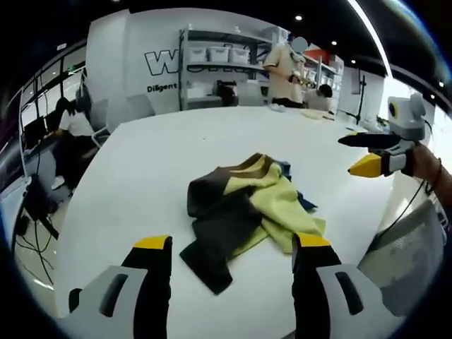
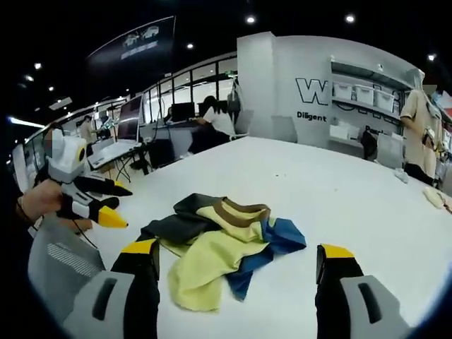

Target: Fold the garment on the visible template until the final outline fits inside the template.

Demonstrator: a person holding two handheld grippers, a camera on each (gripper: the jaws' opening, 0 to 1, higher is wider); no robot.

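Note:
A crumpled garment lies in a heap on the white table, with yellow, dark grey and blue panels and a brown collar. My left gripper stands open just short of the heap's near edge, its yellow-tipped jaws wide apart. My right gripper hovers open to the right of the heap, above the table's edge. In the right gripper view the garment lies between and beyond that gripper's spread jaws. There the left gripper, held by a hand, hangs open to the left.
A grey mesh chair back stands at the table's near right edge. Shelves with white bins and a standing person are at the far end. Another person sits at a desk on the left.

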